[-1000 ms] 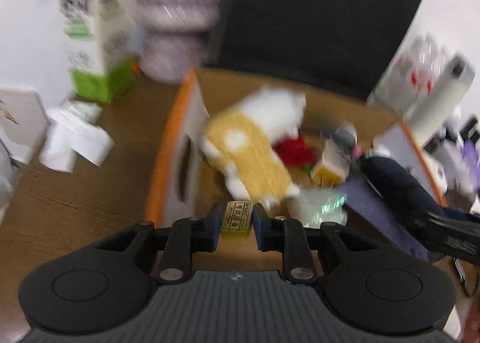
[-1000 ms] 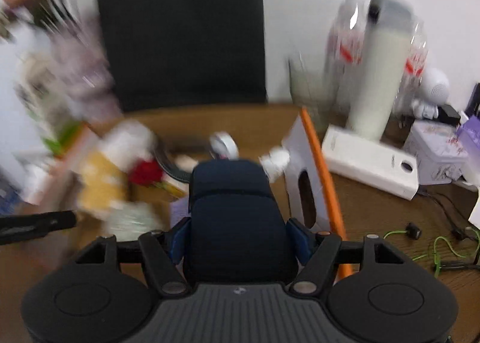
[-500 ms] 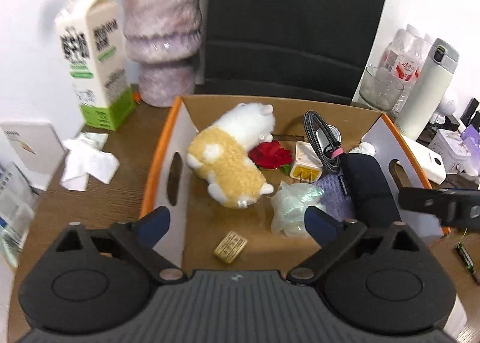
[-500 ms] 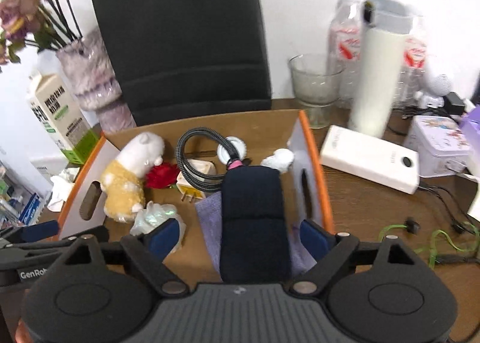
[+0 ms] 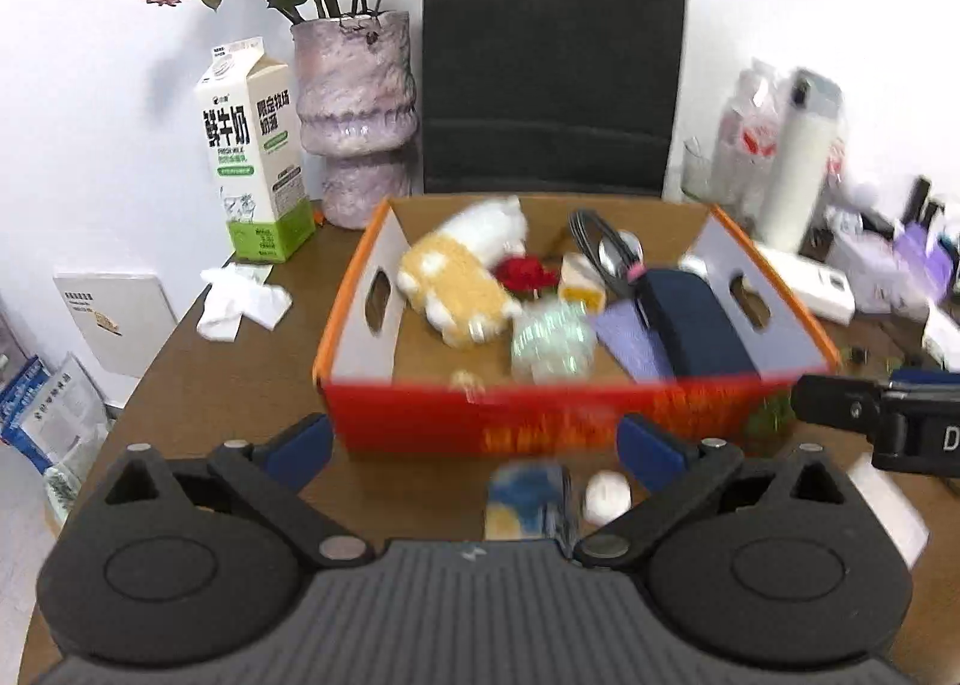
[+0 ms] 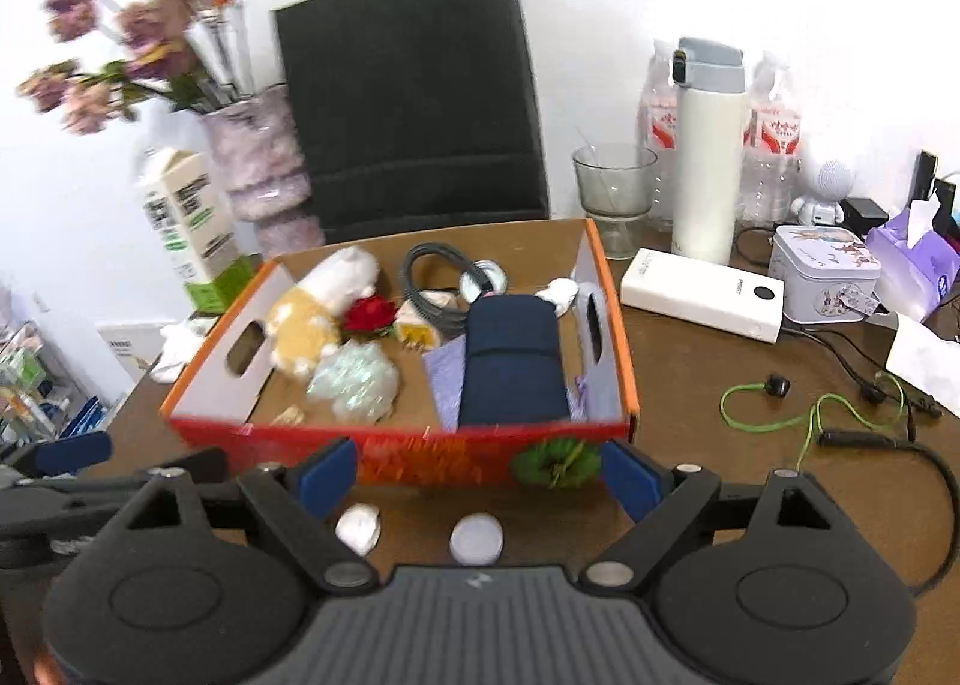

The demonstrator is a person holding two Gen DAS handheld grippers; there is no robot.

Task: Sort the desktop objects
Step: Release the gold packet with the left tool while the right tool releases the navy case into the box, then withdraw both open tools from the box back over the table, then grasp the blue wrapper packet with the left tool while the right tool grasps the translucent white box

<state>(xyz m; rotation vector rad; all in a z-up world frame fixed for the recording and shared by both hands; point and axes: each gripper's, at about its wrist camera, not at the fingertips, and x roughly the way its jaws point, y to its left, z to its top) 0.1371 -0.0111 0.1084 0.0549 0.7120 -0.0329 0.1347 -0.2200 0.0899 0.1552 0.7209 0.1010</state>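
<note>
An orange cardboard box [image 5: 540, 424] [image 6: 420, 454] stands on the brown desk. In it lie a plush toy [image 5: 456, 277], a red rose [image 6: 369, 314], a coiled cable [image 6: 429, 271], a dark blue case [image 5: 693, 325] [image 6: 513, 364] and a small gold block [image 6: 288, 415]. My left gripper [image 5: 474, 439] is open and empty in front of the box. My right gripper [image 6: 480, 469] is open and empty there too. On the desk before the box lie a blue and yellow item [image 5: 528, 499], a white pebble-like item [image 5: 607, 496] [image 6: 358, 526], a round white disc [image 6: 476, 538] and a green tuft [image 6: 555, 463].
A milk carton [image 5: 252, 151], a vase of dried roses [image 5: 357, 127] and a black bag [image 5: 552, 61] stand behind the box. A crumpled tissue [image 5: 243, 301] lies to the left. A thermos [image 6: 708, 151], glass [image 6: 612, 187], power bank [image 6: 702, 292], tin [image 6: 825, 271] and green cable [image 6: 798, 415] are on the right.
Both grippers let go inside the box, the left of the gold block, the right of the dark blue case. Both then pulled back to the desk in front of the box.
</note>
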